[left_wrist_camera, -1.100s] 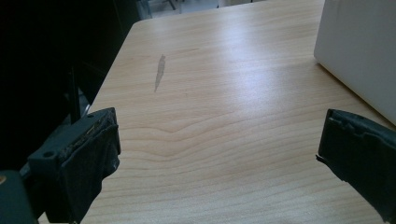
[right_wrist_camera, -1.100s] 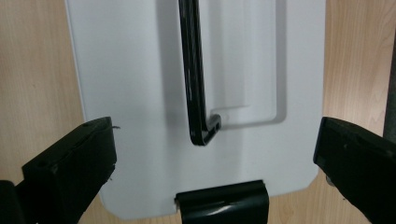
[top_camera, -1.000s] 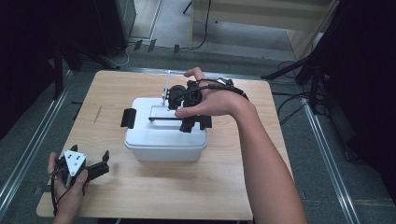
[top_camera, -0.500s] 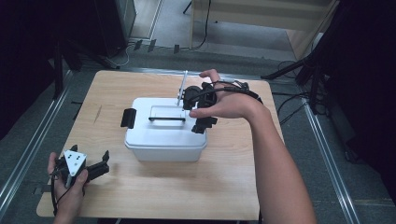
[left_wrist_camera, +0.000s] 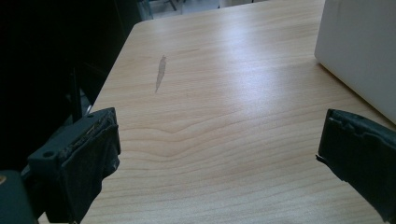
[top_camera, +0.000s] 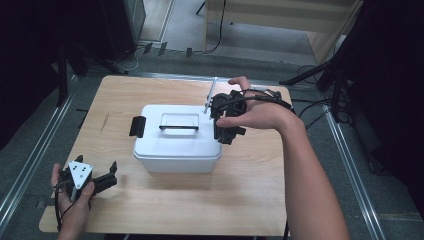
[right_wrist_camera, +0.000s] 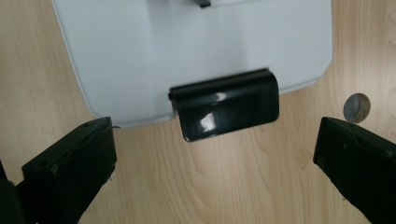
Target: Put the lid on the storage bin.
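Presently catalogued:
Right gripper (top_camera: 226, 131): jaws spread wide, empty, above black latch (right_wrist_camera: 225, 103).
White lidded box (top_camera: 176, 140): just ahead of those jaws, mid-table.
Left gripper (top_camera: 105, 181): spread, empty, box well ahead-right.

No readable text, labels, brands or numbers on anything.

Light from overhead, table (top_camera: 165, 210) bright, room round it v. dark. Glare on the black latch (right_wrist_camera: 224, 105) & pale sheen across the wood beside the white box (left_wrist_camera: 359, 51). Jaws soft, blurry up close.
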`<state>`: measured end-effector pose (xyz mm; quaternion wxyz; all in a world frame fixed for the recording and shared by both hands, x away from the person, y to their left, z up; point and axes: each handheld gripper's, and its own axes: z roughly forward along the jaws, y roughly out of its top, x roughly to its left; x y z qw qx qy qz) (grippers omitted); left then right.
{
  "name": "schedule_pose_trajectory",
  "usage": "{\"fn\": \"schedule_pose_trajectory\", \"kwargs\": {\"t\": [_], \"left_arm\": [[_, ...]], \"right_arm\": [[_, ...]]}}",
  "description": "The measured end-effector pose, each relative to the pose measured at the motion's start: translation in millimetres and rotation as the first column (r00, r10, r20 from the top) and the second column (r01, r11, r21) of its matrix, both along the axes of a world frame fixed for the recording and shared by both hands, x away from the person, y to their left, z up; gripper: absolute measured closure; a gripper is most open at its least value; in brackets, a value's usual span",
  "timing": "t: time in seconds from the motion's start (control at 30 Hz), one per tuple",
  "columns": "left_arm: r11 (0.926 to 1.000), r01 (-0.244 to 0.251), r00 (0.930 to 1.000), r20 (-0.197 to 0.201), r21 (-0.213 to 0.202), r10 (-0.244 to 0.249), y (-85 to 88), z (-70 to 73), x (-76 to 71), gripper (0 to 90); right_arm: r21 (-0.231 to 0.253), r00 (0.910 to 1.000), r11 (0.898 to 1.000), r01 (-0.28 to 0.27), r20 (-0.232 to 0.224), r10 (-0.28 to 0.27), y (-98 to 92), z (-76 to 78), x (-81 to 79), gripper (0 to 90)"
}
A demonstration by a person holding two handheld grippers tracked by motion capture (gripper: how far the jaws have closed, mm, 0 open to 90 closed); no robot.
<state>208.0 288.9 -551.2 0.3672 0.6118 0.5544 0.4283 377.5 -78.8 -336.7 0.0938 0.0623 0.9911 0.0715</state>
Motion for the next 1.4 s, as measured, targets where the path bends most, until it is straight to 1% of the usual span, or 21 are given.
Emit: {"fn": "schedule_pose_trajectory", "kwargs": {"t": [0.13, 0.23, 0.27, 0.33, 0.37, 0.43, 0.47, 0.57, 0.6, 0.67, 0.7, 0.8, 0.83, 0.87, 0.97, 1.0, 1.1, 1.13, 1.2, 1.33, 1.4], "left_arm": [[1.0000, -0.001, 1.0000, 0.000, 0.001, 0.001, -0.1, 0.0, 0.0, 0.0], [1.0000, 0.000, 1.0000, -0.001, 0.001, 0.000, -0.2, 0.0, 0.0, 0.0], [1.0000, 0.000, 1.0000, -0.001, 0.001, 0.000, -0.2, 0.0, 0.0, 0.0], [1.0000, 0.002, 1.0000, -0.004, 0.005, -0.002, -0.6, 0.2, -0.2, 0.0], [1.0000, 0.001, 1.0000, -0.004, 0.004, -0.001, -0.6, 0.1, -0.2, 0.0], [1.0000, 0.002, 1.0000, -0.004, 0.000, -0.002, -0.6, 0.2, -0.3, 0.0], [0.9999, -0.001, 1.0000, -0.001, -0.010, 0.001, -0.4, 0.1, -0.3, 0.0], [0.9999, -0.002, 1.0000, -0.002, -0.012, 0.002, -0.4, 0.1, -0.3, 0.0], [0.9999, -0.003, 1.0000, -0.001, -0.012, 0.003, -0.5, 0.1, -0.3, 0.0], [0.9999, -0.003, 1.0000, -0.001, -0.012, 0.003, -0.5, 0.1, -0.3, 0.0], [0.9999, -0.004, 1.0000, -0.002, -0.013, 0.004, -0.4, 0.2, -0.3, 0.0], [0.9999, -0.004, 1.0000, -0.001, -0.012, 0.004, -0.4, 0.1, -0.2, 0.0], [0.9999, -0.003, 1.0000, -0.001, -0.012, 0.003, -0.4, 0.1, -0.2, 0.0], [0.9999, -0.003, 1.0000, -0.003, -0.013, 0.003, -0.3, 0.2, -0.2, 0.0], [0.9999, -0.005, 1.0000, 0.000, -0.016, 0.005, -0.4, 0.0, -0.2, 0.0], [0.9999, -0.005, 1.0000, -0.002, -0.016, 0.005, -0.3, 0.1, -0.2, 0.0], [0.9999, -0.007, 1.0000, -0.003, -0.015, 0.007, -0.3, 0.1, -0.2, 0.0], [0.9999, -0.007, 1.0000, -0.003, -0.015, 0.007, -0.4, 0.1, -0.2, 0.0], [0.9999, -0.007, 1.0000, -0.004, -0.014, 0.007, -0.3, 0.2, -0.2, 0.0], [0.9999, -0.007, 1.0000, -0.004, -0.013, 0.007, -0.3, 0.2, -0.4, 0.0], [0.9999, -0.007, 1.0000, -0.003, -0.012, 0.007, -0.4, 0.2, -0.4, 0.0]], "right_arm": [[-0.003, 0.9999, 1.000, 0.016, -0.004, -0.016, -10.7, -1.3, 0.5, 0.0], [0.008, 0.9995, 0.999, 0.031, -0.002, -0.031, -18.9, -1.6, 0.6, 0.0], [0.008, 0.9995, 0.999, 0.031, -0.002, -0.031, -18.9, -1.6, 0.6, 0.0], [0.007, 0.9988, 0.999, 0.049, -0.004, -0.049, -27.3, -3.3, 0.6, 0.0], [0.009, 0.9987, 0.999, 0.050, -0.004, -0.050, -29.7, -4.1, 0.9, 0.0], [0.007, 0.9982, 0.998, 0.061, -0.004, -0.061, -31.5, -4.4, 0.3, 0.0], [0.014, 0.9975, 0.997, 0.071, -0.001, -0.071, -36.9, -6.1, 0.8, 0.0], [0.018, 0.9967, 0.997, 0.081, 0.005, -0.081, -41.4, -7.8, 0.9, 0.0], [0.028, 0.9952, 0.995, 0.097, 0.007, -0.098, -45.8, -9.1, 0.8, 0.0], [0.037, 0.9947, 0.994, 0.102, 0.010, -0.102, -48.0, -9.6, 0.6, 0.0], [0.051, 0.9941, 0.993, 0.107, 0.012, -0.107, -52.2, -10.9, 1.0, 0.0], [0.056, 0.9921, 0.991, 0.123, 0.016, -0.125, -55.8, -12.3, 0.1, 0.0], [0.065, 0.9918, 0.990, 0.123, 0.024, -0.125, -60.2, -14.7, -0.1, 0.0], [0.069, 0.9914, 0.989, 0.128, 0.017, -0.130, -62.1, -15.7, -0.4, 0.0], [0.075, 0.9899, 0.988, 0.138, 0.021, -0.140, -65.8, -18.1, -1.4, 0.0], [0.083, 0.9888, 0.986, 0.145, 0.023, -0.148, -69.9, -20.3, -1.6, 0.0], [0.091, 0.9868, 0.984, 0.156, 0.029, -0.159, -73.7, -22.4, -2.0, 0.0], [0.106, 0.9862, 0.982, 0.155, 0.041, -0.160, -78.0, -25.1, -3.2, 0.0], [0.124, 0.9853, 0.979, 0.159, 0.042, -0.166, -81.4, -27.4, -4.4, 0.0], [0.161, 0.9798, 0.971, 0.179, 0.059, -0.191, -90.1, -33.7, -6.2, 0.0], [0.187, 0.9750, 0.963, 0.196, 0.068, -0.212, -95.9, -37.2, -7.0, 0.0]]}}
